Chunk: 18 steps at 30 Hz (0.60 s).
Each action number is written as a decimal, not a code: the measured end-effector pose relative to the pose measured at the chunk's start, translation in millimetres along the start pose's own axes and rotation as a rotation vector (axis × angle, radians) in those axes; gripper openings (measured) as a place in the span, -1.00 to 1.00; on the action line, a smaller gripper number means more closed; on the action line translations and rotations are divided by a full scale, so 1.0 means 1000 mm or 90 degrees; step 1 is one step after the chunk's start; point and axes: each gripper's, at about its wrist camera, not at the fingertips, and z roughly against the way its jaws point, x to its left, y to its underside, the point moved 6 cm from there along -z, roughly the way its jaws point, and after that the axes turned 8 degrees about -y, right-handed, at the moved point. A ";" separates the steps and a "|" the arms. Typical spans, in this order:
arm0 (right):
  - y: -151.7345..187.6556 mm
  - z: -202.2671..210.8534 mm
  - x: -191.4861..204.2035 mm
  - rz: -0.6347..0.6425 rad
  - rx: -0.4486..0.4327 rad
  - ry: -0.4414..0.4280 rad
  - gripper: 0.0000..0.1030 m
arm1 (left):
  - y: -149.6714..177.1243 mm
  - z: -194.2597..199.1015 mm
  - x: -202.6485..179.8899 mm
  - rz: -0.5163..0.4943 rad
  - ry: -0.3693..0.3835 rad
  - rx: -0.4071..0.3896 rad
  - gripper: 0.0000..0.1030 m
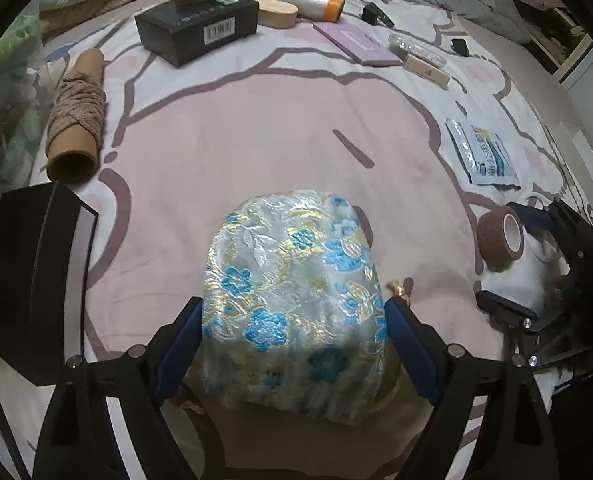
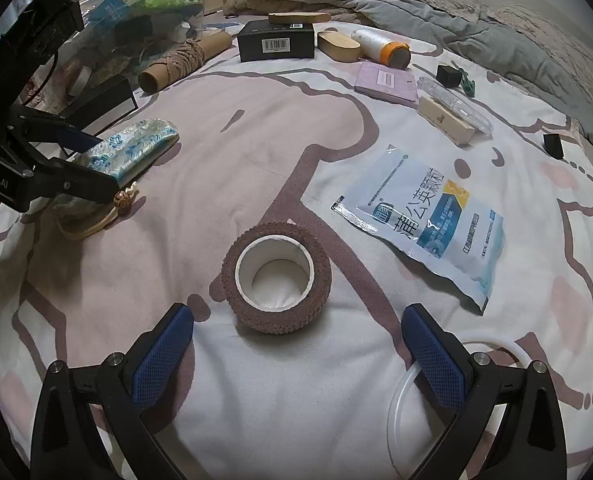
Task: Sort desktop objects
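Observation:
My left gripper (image 1: 292,312) is shut on a silver brocade pouch with blue flowers (image 1: 292,292); its blue pads press both sides. The pouch seems lifted slightly off the pink-and-white bed sheet (image 1: 256,132). In the right wrist view the pouch (image 2: 132,148) sits in the left gripper (image 2: 96,160) at the far left, with its gold cord and bead (image 2: 120,200) hanging. My right gripper (image 2: 296,320) is open and empty, its fingers on either side of a brown bandage roll (image 2: 278,276) lying just ahead of them. That roll also shows in the left wrist view (image 1: 500,238).
A blue-white sachet (image 2: 424,216) lies right of the roll. At the back are a black box (image 2: 276,42), wooden blocks (image 2: 338,46), an orange-capped roll (image 2: 384,50), a purple pad (image 2: 386,80), a twine tube (image 2: 184,60) and a clear bin (image 2: 136,16). A white ring (image 2: 408,392) lies near the right finger.

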 end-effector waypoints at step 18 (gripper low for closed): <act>-0.015 0.032 -0.005 -0.019 -0.089 -0.024 0.97 | 0.007 -0.001 0.008 0.034 0.014 0.009 0.69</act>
